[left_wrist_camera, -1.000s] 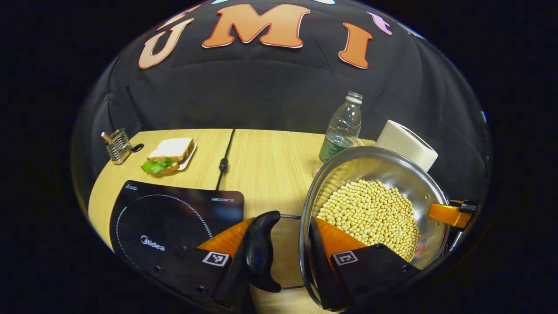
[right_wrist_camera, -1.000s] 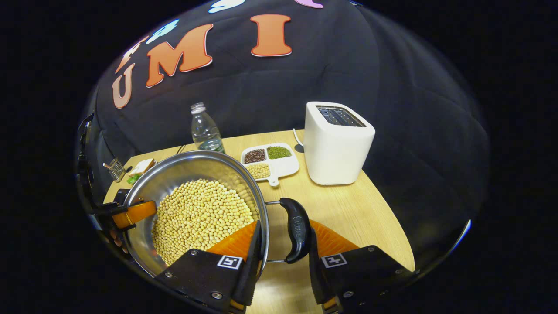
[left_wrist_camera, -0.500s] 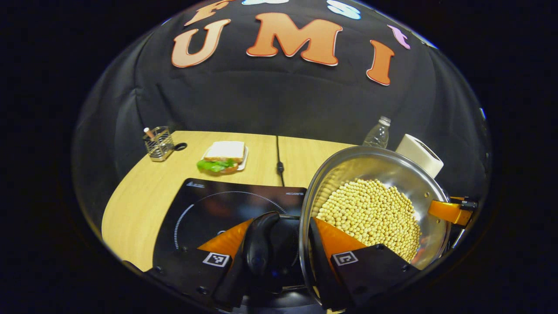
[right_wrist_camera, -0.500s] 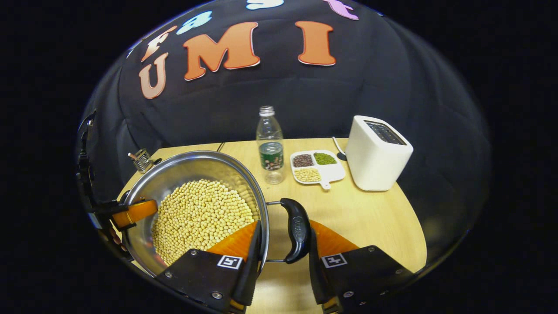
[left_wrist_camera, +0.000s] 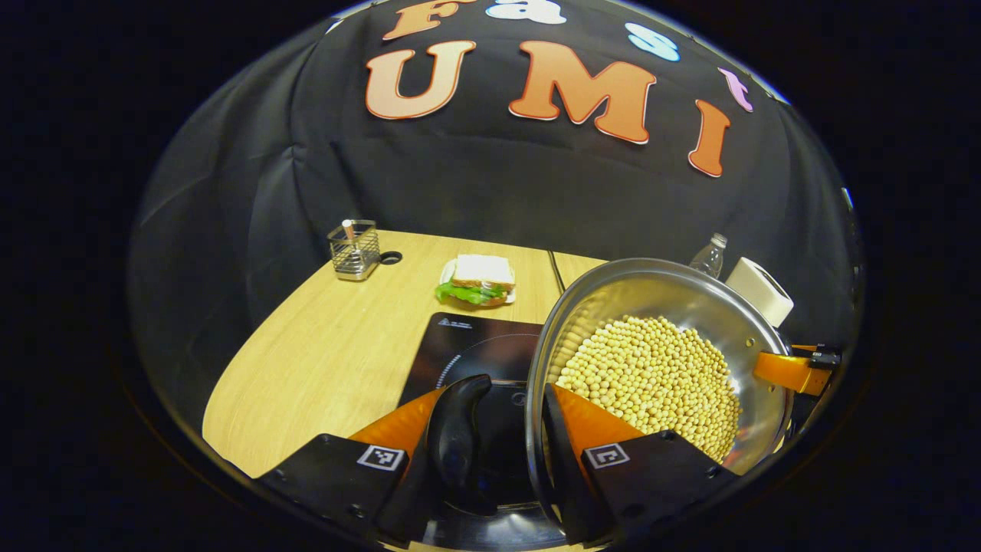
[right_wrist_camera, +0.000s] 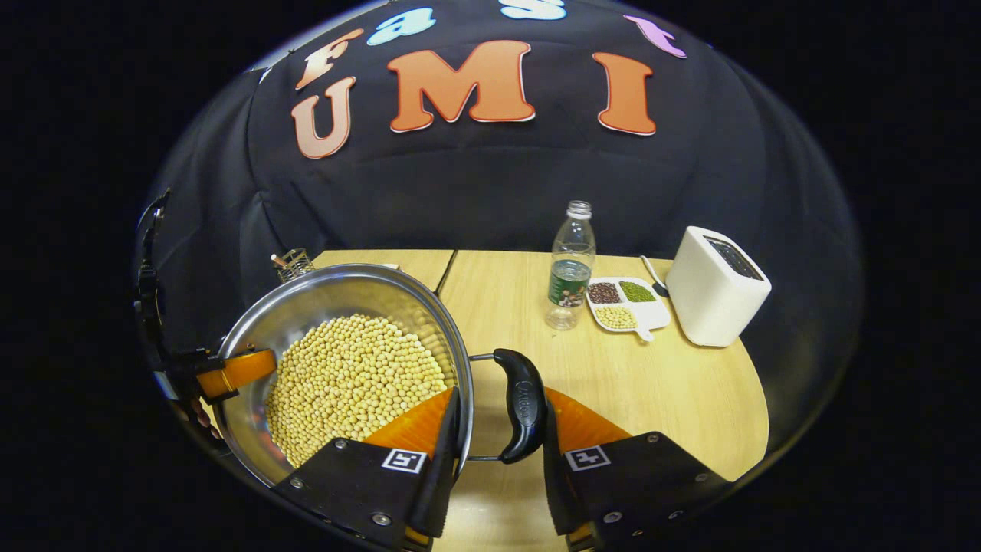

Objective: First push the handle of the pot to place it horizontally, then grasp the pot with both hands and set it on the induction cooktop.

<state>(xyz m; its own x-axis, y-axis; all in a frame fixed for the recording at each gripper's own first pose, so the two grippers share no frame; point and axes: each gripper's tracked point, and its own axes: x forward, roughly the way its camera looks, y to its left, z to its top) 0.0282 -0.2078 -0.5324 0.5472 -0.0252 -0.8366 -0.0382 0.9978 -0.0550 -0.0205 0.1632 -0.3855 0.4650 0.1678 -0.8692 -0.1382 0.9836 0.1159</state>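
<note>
Pot (left_wrist_camera: 690,307) full of pale beans (left_wrist_camera: 651,376), carried by both side handles, above the near right part of the induction cooktop (left_wrist_camera: 475,345), not set down yet as far as I can judge. Handles lie out flat to the sides, which is why each claw can pinch one against the pot wall.

Left gripper (left_wrist_camera: 498,437): narrow, one finger outside the black left handle (left_wrist_camera: 456,437), other finger inside the rim against the beans; clamped on handle plus wall. Right gripper (right_wrist_camera: 498,429): same setup, narrow, closed across the right handle (right_wrist_camera: 521,402) and the rim. Two-sided hold keeps the loaded pot level, my guess.

Outward from the pot, left gripper view: sandwich (left_wrist_camera: 477,277) beyond the cooktop, wire holder (left_wrist_camera: 352,249) further left. Right gripper view: water bottle (right_wrist_camera: 571,264), divided bean tray (right_wrist_camera: 625,303) and white toaster (right_wrist_camera: 716,287) to the pot's right, all well apart from it on the table (right_wrist_camera: 674,399).
</note>
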